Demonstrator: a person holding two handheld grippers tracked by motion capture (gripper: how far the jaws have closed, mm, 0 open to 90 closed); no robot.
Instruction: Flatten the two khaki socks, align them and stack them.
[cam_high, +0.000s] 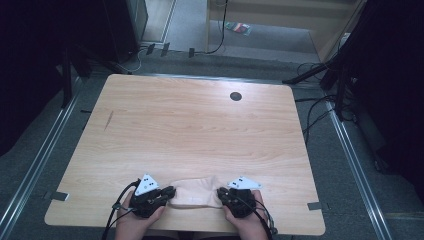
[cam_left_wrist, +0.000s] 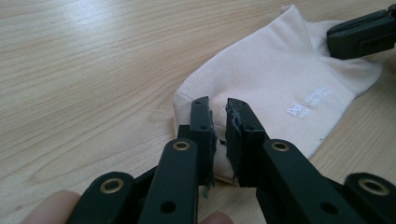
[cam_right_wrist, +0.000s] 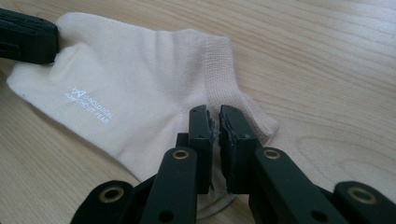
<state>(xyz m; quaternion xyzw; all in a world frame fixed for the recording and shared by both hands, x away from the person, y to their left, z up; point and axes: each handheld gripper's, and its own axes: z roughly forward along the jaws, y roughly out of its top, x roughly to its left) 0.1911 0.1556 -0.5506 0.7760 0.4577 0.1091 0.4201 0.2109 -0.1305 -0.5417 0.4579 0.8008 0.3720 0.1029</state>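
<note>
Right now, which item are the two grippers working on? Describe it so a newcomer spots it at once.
On the light wooden table, look at the near edge, between the left gripper and the right gripper. There lies a cream ankle sock, flat, one gripper at each end. It is the only cloth on the table, with small white lettering printed on its side.

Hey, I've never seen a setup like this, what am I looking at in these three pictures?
A person sits at a pale wooden table, holding a black two-jaw tool in each hand. The high view looks down from above. The other two come from cameras riding on each tool, looking along its jaws. The left hand-held gripper and the right hand-held gripper each sit at one end of a cream fabric sock with small white lettering, lying flat. Their jaws are nearly together over its edges; whether they pinch the fabric I cannot tell.
</note>
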